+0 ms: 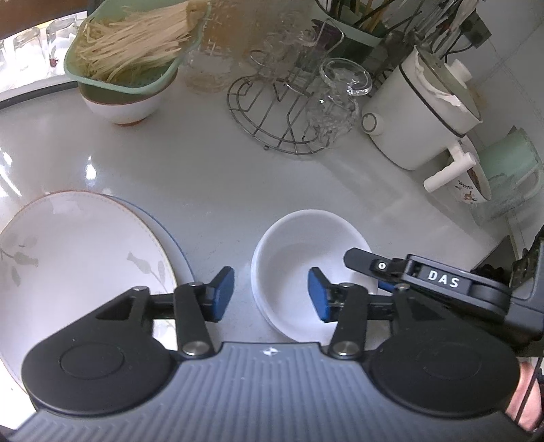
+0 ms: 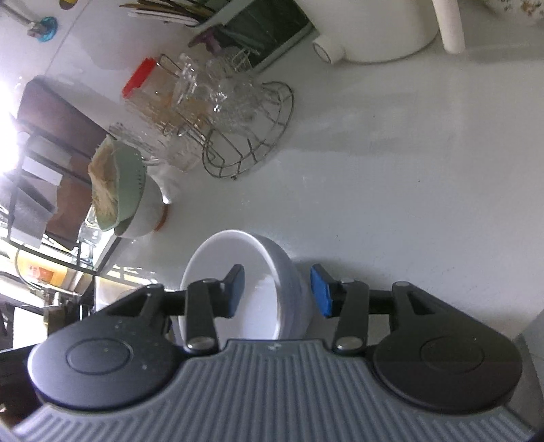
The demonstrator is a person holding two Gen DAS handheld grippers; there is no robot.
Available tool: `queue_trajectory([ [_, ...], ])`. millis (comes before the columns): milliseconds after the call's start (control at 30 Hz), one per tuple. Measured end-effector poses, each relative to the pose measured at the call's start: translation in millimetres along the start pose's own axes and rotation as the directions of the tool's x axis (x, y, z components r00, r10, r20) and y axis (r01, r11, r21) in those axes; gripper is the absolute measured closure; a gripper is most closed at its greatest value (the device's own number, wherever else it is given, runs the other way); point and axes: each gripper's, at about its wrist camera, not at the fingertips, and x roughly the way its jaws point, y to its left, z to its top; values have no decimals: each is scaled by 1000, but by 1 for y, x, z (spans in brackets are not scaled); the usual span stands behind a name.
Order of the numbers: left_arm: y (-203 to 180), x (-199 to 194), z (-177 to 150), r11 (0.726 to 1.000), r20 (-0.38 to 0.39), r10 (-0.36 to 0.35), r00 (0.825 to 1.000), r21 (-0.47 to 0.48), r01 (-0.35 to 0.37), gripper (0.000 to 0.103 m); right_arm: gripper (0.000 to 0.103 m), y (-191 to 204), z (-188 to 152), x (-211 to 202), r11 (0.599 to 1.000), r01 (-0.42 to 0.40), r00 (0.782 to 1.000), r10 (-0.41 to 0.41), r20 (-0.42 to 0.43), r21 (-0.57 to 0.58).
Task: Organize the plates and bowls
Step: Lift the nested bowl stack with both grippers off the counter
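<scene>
A small white bowl (image 1: 299, 265) sits on the white counter, nested on another white bowl beneath it. My left gripper (image 1: 271, 294) is open above its near-left rim, one pad outside and one over the inside, touching nothing. My right gripper (image 2: 278, 290) is open with the bowl's (image 2: 244, 265) rim between its pads; it shows in the left wrist view (image 1: 380, 272) at the bowl's right edge. A white plate with a leaf pattern (image 1: 78, 255) lies left of the bowl, stacked on a blue-rimmed plate (image 1: 173, 238).
At the back stand a white bowl holding a green colander of noodles (image 1: 132, 57), a wire rack with glasses (image 1: 292, 112), a white pot with a lid (image 1: 418, 115), a green jug (image 1: 510, 159) and a utensil holder (image 1: 353, 20). A red-lidded jar (image 2: 153, 95) stands by the rack.
</scene>
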Motion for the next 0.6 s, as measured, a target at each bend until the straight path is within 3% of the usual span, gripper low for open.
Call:
queue_trajectory([
  [300,0,3,0,1000,-13,1,1000,-19,-1,39,59,-6,-3,26,999,17,996,-14,-86,30],
  [500,-3,6,-1,999,-16,-7,1000,-34,7,39,74,-7,-4,29,999,14,993,-8,-121,46],
  [600,-5,8,-2,999,-27,-12,1000,-38,11,39,76,-9,-5,27,998,24,992,-17,-127,54],
])
